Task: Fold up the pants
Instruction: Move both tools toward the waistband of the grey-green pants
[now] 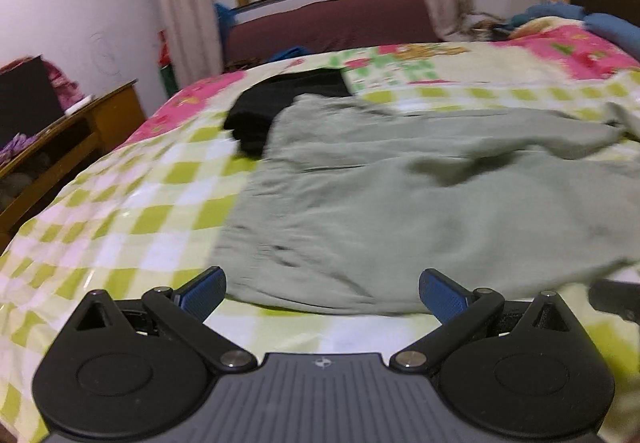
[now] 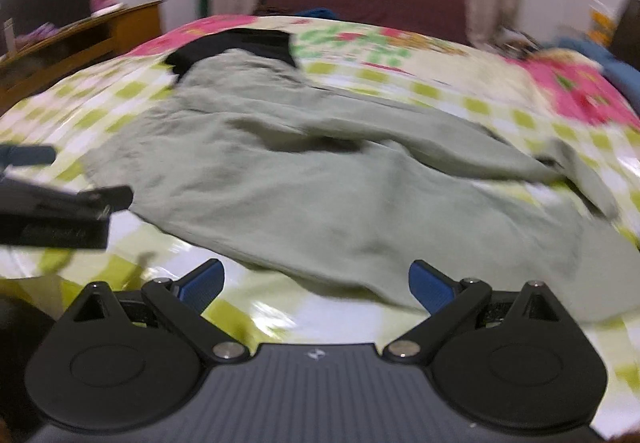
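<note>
Pale green pants (image 1: 384, 203) lie spread and wrinkled on the checked bedspread (image 1: 132, 211), waist end near me and legs running off to the right. My left gripper (image 1: 322, 291) hovers open at the near edge of the pants, holding nothing. In the right wrist view the same pants (image 2: 320, 179) fill the middle. My right gripper (image 2: 316, 283) is open just short of their near hem. The left gripper (image 2: 56, 203) shows as a dark blurred shape at the left edge of that view. A dark bit of the right gripper (image 1: 616, 299) pokes in at the right edge of the left wrist view.
A black garment (image 1: 280, 103) lies at the far end of the pants, partly under them. A wooden desk (image 1: 60, 147) stands left of the bed. A maroon headboard or sofa (image 1: 332, 23) sits under the window. Blue bedding (image 1: 600, 23) is piled at the far right.
</note>
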`<action>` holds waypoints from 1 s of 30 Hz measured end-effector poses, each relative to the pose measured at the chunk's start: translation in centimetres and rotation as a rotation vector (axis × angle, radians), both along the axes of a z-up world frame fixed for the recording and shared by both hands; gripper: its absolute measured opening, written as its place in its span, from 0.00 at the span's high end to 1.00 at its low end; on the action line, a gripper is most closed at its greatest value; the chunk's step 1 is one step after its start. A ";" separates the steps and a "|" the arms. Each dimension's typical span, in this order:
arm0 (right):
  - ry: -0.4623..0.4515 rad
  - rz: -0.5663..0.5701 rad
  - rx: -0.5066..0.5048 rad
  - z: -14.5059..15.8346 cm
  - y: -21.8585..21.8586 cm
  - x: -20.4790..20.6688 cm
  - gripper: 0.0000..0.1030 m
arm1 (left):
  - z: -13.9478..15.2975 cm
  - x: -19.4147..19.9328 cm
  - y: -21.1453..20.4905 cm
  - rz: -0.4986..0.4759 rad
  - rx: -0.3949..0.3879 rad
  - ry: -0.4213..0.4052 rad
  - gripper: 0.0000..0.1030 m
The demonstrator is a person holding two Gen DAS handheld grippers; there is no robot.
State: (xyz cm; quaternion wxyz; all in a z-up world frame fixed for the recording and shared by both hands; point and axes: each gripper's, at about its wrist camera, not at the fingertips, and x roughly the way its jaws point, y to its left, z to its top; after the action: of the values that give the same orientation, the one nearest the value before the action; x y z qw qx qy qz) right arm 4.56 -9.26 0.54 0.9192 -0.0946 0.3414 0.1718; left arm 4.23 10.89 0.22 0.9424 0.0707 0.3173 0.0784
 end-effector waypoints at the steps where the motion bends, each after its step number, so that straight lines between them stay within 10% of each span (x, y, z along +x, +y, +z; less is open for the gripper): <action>1: -0.003 0.029 -0.005 -0.1 1.0 0.5 0.04 | -0.2 0.6 1.0 0.009 0.001 0.000 0.00; 14: 0.147 0.258 -0.043 -4.7 9.6 6.5 0.13 | -4.7 7.9 7.1 -0.088 0.000 0.150 0.00; 30: 0.227 0.487 -0.053 -3.7 12.9 1.5 0.19 | -3.1 3.0 9.6 -0.088 -0.014 0.246 0.14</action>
State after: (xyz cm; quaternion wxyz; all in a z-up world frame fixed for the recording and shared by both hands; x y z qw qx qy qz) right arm 6.11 3.61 -3.18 0.8040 -0.1780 0.4137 0.3882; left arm 7.23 20.51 -2.86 0.8993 0.0870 0.4278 0.0256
